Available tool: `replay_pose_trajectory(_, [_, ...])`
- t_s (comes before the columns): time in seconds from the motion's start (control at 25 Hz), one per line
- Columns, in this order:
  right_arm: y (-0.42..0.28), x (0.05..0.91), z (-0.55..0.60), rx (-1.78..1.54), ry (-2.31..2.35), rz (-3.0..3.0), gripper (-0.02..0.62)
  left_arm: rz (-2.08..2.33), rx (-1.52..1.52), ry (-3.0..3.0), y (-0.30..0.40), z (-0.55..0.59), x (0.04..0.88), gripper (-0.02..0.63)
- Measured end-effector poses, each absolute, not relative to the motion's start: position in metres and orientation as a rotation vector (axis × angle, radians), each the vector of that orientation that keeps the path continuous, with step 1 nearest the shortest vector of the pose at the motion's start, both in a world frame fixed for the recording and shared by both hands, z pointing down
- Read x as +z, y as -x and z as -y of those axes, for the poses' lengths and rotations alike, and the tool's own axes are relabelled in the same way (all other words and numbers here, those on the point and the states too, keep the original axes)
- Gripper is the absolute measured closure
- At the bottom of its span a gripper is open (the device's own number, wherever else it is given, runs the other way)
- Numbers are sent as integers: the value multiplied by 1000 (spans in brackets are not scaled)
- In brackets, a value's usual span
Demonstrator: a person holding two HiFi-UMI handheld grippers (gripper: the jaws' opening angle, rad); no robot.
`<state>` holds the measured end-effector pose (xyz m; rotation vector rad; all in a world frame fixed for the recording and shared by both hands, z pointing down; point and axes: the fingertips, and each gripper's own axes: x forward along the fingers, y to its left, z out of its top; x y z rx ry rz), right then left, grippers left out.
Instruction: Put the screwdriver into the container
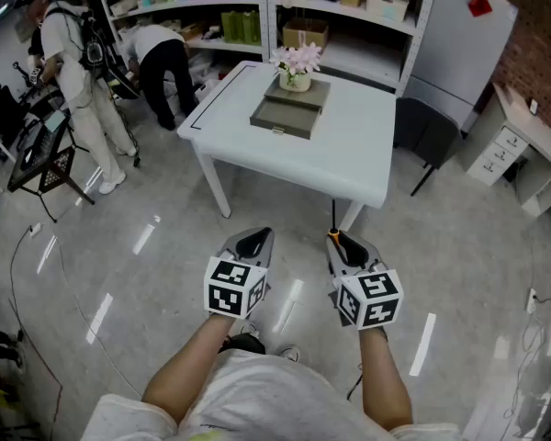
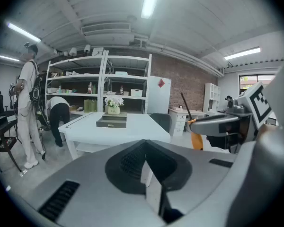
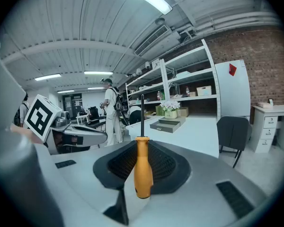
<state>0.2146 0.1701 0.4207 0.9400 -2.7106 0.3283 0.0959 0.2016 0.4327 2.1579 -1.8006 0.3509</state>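
My right gripper [image 1: 342, 243] is shut on a screwdriver [image 3: 143, 170] with an orange handle and a thin black shaft [image 1: 333, 215] that points ahead toward the table. In the left gripper view the same screwdriver [image 2: 195, 134] shows at the right. My left gripper [image 1: 254, 243] is shut with nothing in it; its jaws meet in its own view [image 2: 154, 181]. Both grippers hang over the floor, short of the white table [image 1: 349, 154]. On the table lies a flat grey container [image 1: 290, 110] with a drawer front, seen too in the right gripper view as a grey container [image 3: 166, 124].
A pot of pink flowers [image 1: 296, 66] stands on the container's far end. Shelving [image 1: 257, 7] lines the back wall. Two people [image 1: 83, 72] are at the left by a black stand [image 1: 41, 163]. A dark chair [image 1: 427, 136] and white drawers [image 1: 500, 150] sit at the right.
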Motion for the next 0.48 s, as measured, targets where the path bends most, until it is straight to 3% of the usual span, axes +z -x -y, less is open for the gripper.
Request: replay_pose_trajectory(0.48, [-187, 437, -128, 335, -960, 2680, 520, 1753, 359, -2178, -69, -153, 451, 602])
